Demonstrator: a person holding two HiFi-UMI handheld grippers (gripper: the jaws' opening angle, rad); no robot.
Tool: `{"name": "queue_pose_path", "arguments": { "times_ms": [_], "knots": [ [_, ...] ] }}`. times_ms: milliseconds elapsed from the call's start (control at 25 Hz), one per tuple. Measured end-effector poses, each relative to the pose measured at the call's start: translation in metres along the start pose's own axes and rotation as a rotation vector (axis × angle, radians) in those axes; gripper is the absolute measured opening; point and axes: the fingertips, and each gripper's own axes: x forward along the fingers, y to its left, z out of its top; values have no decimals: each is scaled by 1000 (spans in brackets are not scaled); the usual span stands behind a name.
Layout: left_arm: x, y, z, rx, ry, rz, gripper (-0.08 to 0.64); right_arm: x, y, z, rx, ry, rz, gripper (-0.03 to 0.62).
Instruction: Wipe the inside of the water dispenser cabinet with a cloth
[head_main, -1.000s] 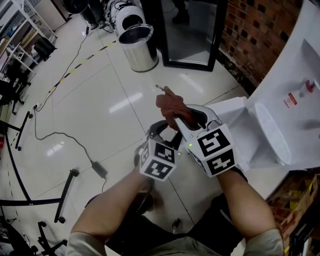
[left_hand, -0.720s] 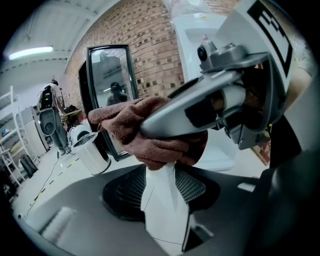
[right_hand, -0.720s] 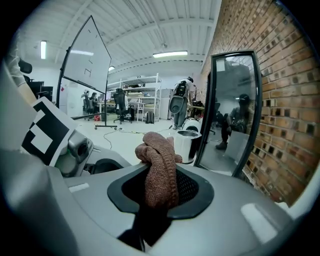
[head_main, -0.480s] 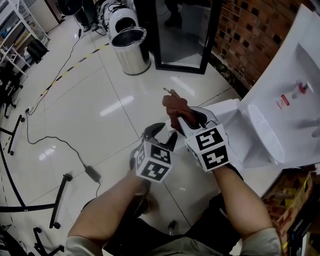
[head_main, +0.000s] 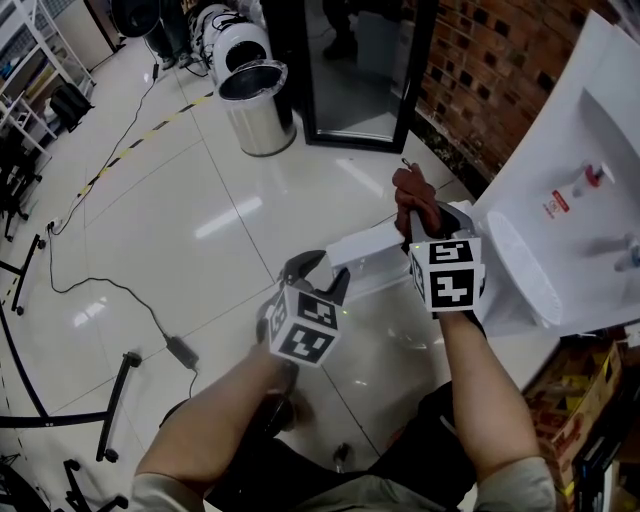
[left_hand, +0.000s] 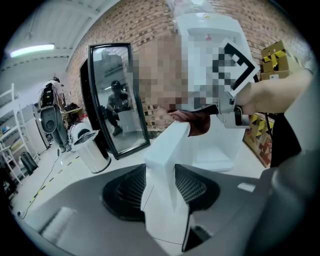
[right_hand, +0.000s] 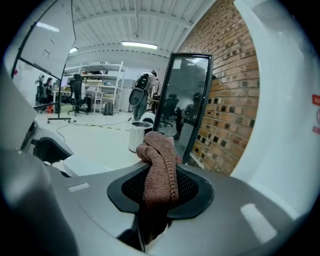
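Brown knitted cloth (right_hand: 160, 165) is bunched up and pinched in the right claw (right_hand: 160, 192), whose jaws press on it from both sides. A rounded wad stands up past the tips and the rest disappears down between them. From the head view the cloth (head_main: 413, 200) is held in the air above the floor, just beside the white water dispenser (head_main: 570, 150) at that unit's lower left. Whether it touches the dispenser I cannot tell.

Next to it, the white cabinet door (head_main: 365, 248) stands swung out from the dispenser's lower part. The left claw (head_main: 320, 275) is clamped on the door's free edge, and in its own view the white panel (left_hand: 165, 190) fills the gap between the jaws. The cloth (left_hand: 192, 121) shows just past the panel's top edge there. The right claw (head_main: 432, 225) sits higher and closer to the dispenser than the left one.

Further out, the glossy tiled floor (head_main: 200, 220) carries a steel bin (head_main: 255, 105), which stands beside the foot of a black-framed mirror (head_main: 360, 70). The mirror leans against a brick wall (head_main: 500, 60). A cable (head_main: 120, 290) trails across the floor's left side, and cardboard boxes (head_main: 600, 420) sit at the lower right corner.
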Motion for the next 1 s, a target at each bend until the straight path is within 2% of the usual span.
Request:
{"name": "queue_pose_path", "arguments": {
  "times_ms": [360, 520, 600, 800, 1000],
  "knots": [
    [1, 1, 1, -5, 6, -2, 183, -5, -51, -12, -101, 47, -289, 114],
    [1, 0, 1, -2, 8, -6, 183, -7, -57, -15, -129, 60, -345, 110],
    [1, 0, 1, -1, 8, -8, 184, -8, -59, -18, -68, 63, -342, 110],
    [0, 0, 0, 3, 6, -6, 183, -12, -69, -30, 227, 35, -319, 109],
    [1, 1, 0, 6, 4, 0, 184, -13, -69, -28, 264, 9, -311, 109]
  ]
}}
